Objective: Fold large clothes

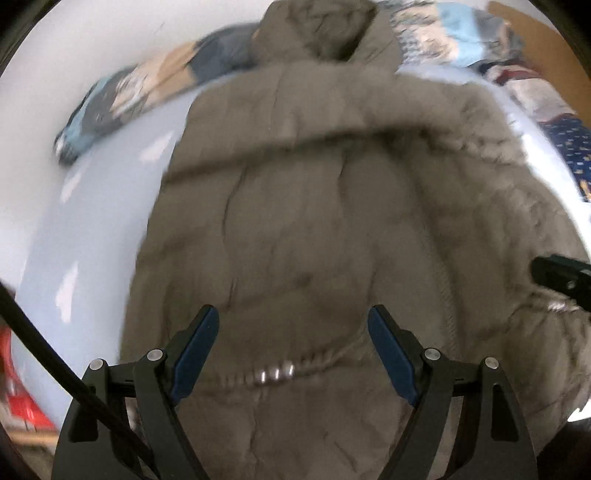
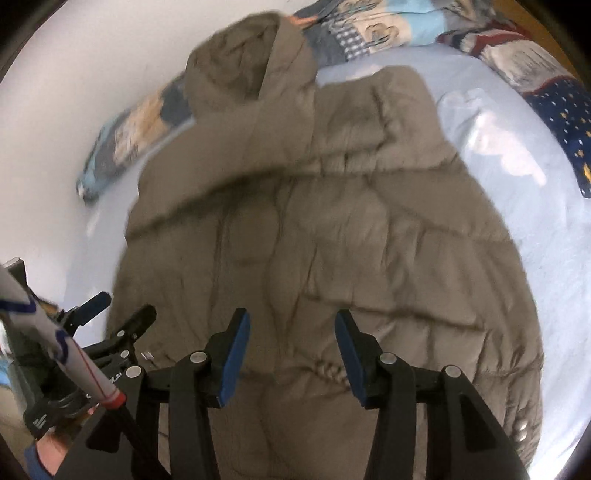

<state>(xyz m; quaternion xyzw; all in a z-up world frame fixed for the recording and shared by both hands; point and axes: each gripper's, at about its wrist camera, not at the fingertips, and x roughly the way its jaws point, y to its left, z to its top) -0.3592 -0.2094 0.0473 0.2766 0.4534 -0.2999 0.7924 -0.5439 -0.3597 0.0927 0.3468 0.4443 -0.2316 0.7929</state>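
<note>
A large puffer jacket [image 1: 303, 221] in a dull olive-brown lies spread on a bed covered with a pale blue sheet [image 1: 92, 206]. Its shell is smooth and slightly shiny, stitched into soft, padded panels that pucker along the seams. The hood [image 1: 317, 33] rests at the far end, crumpled and open, and one part of the jacket is folded across the body, leaving a long curved edge. A metal zipper [image 1: 275, 374] glints near the lower hem, where the fabric gathers into small ridges.

The left claw [image 1: 293, 350] hangs above the hem with its jaws spread wide, nothing between the blue-faced pads [image 1: 195, 354]. The right claw [image 2: 291, 354] also stands released over the quilted fabric, its jaws apart and free of the cloth. In the right wrist view the left claw shows at the lower left edge beside a white sleeve with blue and red trim [image 2: 74, 354].

Along the far side of the bed lies a patterned quilt [image 2: 369, 33] in light blue, cream and grey; a navy cloth with small stars [image 2: 565, 114] sits at the right. Motion blur hides any readable writing.
</note>
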